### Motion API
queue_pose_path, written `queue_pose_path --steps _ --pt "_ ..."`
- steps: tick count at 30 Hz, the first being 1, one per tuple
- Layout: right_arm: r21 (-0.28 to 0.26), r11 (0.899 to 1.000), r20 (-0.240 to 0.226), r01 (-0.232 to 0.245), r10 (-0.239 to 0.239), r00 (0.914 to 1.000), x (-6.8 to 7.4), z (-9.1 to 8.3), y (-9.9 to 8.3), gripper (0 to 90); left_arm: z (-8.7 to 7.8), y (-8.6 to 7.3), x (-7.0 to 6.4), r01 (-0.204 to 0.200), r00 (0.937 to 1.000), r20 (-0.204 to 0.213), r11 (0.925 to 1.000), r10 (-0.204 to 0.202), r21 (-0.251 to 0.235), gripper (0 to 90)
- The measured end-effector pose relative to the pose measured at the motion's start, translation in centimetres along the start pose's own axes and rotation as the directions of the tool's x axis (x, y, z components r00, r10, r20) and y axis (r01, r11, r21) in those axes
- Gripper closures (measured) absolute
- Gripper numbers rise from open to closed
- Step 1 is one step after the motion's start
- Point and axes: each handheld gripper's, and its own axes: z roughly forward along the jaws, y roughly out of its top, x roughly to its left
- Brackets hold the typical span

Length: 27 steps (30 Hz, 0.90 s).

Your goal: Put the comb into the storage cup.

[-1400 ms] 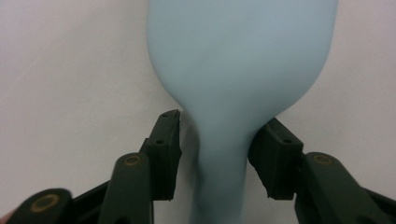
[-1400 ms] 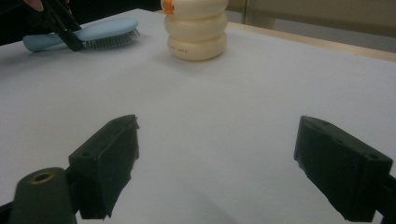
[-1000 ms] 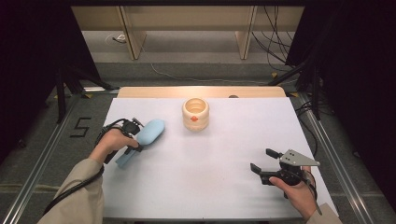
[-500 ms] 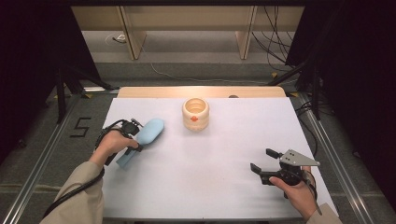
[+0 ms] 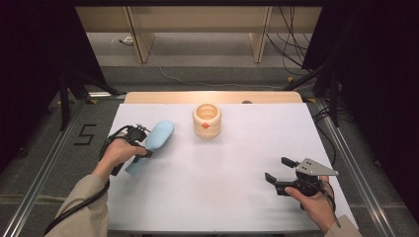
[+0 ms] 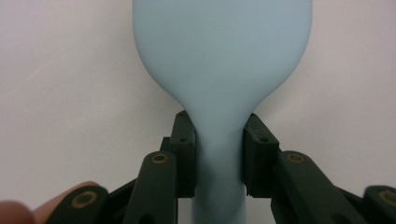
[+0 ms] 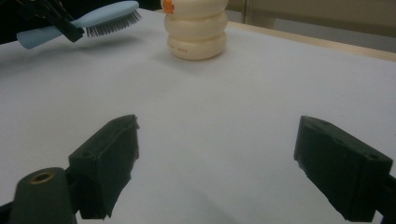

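Observation:
A light blue hairbrush [image 5: 157, 137] is held over the left side of the white table [image 5: 237, 148], bristles down. My left gripper [image 5: 140, 142] is shut on its handle; in the left gripper view the jaws pinch the narrow neck [image 6: 218, 154] below the wide head. The brush [image 7: 100, 17] hangs a little above the table in the right gripper view. A cream ribbed cup [image 5: 207, 120] with an orange mark stands at the middle back, also cup [image 7: 198, 28]. My right gripper [image 5: 280, 170] is open near the front right, nothing between its pads [image 7: 112, 154].
A wooden strip [image 5: 212, 97] borders the table's far edge. Metal rails [image 5: 346, 148] run along both sides, and a floor mark "5" [image 5: 85, 134] lies left of the table. Cables and stands sit behind.

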Motion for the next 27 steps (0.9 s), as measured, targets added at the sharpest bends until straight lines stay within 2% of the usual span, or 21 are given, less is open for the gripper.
queue_pose_path --steps 5,8,12,20,23,27 --pt "-0.001 1.0 0.001 0.0 0.0 1.0 0.0 0.0 0.0 14.8 -0.6 -0.1 -0.5 0.035 0.9993 0.011 0.9971 -0.035 -0.067 69.4" --pt "0.0 1.0 0.002 0.001 -0.001 1.0 0.0 0.0 0.0 14.8 -1.0 -0.1 -0.8 0.063 0.998 0.016 0.9915 -0.062 -0.114 69.4" --pt "0.0 1.0 0.002 0.0 0.0 1.0 0.0 0.0 0.0 14.8 -1.4 -0.3 -1.0 0.085 0.9964 0.012 0.98 -0.084 -0.18 69.4" --pt "-0.001 1.0 0.0 0.0 0.0 1.0 0.0 0.0 0.0 14.8 -1.7 -1.0 -1.7 0.113 0.9935 0.02 0.9565 -0.112 -0.269 69.4" --pt "-0.002 1.0 0.0 0.0 0.0 1.0 0.1 0.0 0.0 14.8 -1.8 -1.2 -2.0 0.132 0.9911 0.025 0.9424 -0.131 -0.307 69.4" --pt "-0.001 1.0 0.001 0.001 -0.001 1.0 0.1 0.0 0.0 14.8 -2.0 -1.5 -2.4 0.165 0.9859 0.038 0.9134 -0.163 -0.372 69.4"
